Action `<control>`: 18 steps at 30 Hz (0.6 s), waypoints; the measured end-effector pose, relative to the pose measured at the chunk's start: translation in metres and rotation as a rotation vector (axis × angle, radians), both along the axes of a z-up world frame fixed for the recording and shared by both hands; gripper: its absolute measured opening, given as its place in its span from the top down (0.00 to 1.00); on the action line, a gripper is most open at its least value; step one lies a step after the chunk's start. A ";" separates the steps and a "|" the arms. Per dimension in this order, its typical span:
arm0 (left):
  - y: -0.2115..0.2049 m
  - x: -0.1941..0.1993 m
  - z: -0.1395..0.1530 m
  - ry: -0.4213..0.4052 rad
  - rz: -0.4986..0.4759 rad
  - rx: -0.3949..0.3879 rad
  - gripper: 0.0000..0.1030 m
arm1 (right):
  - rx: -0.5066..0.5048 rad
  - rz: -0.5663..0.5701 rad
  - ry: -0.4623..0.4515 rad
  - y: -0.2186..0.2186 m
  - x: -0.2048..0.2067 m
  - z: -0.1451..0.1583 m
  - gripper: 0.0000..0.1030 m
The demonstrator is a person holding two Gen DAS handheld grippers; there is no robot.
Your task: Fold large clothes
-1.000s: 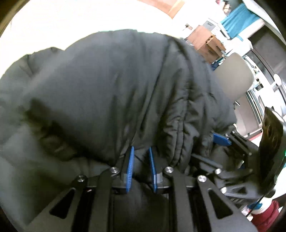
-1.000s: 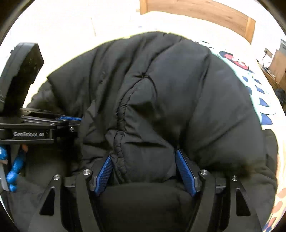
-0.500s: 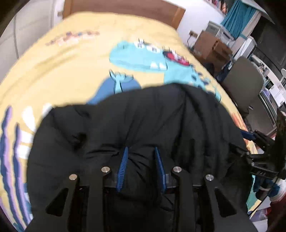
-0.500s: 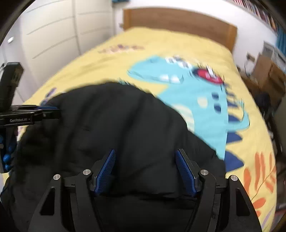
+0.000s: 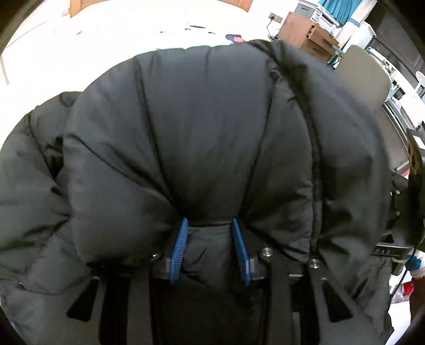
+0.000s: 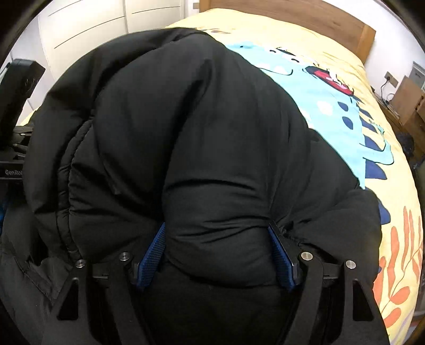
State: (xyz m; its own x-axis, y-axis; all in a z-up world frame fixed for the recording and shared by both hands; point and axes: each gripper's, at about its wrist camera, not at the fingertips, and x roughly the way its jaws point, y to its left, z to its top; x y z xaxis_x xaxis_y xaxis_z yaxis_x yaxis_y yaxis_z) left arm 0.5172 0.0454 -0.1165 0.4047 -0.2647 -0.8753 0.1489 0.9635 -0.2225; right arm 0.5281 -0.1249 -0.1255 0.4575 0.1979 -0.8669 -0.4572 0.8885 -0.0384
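Two grippers hold one bulky black quilted puffer jacket, bunched over the near end of the yellow dinosaur-print bedspread. The left gripper, its jaws just widened, still pinches a narrow fold; the right gripper clamps a fat roll. The risk: slippery padding could slide from the loosened left pinch, and the fold would spring open.

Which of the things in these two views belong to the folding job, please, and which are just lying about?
Part of the job:
- black puffer jacket
- left gripper, jaws just opening, jacket padding between the pads
- right gripper, closed on a thick fold of jacket
- bed cover with the dinosaur print, the work surface

Just lying about:
- wooden drawer unit
- grey chair
- white wardrobe doors
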 end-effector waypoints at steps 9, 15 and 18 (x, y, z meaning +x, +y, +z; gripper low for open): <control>0.011 -0.028 0.076 -0.172 -0.010 -0.131 0.67 | 0.106 -0.017 -0.129 -0.017 -0.022 0.071 0.30; -0.017 -0.011 0.051 -0.145 -0.011 -0.127 0.67 | 0.110 -0.039 -0.181 0.003 -0.007 0.074 0.30; -0.025 -0.004 0.011 -0.067 0.009 -0.110 0.67 | 0.085 -0.043 -0.153 0.015 -0.007 0.051 0.30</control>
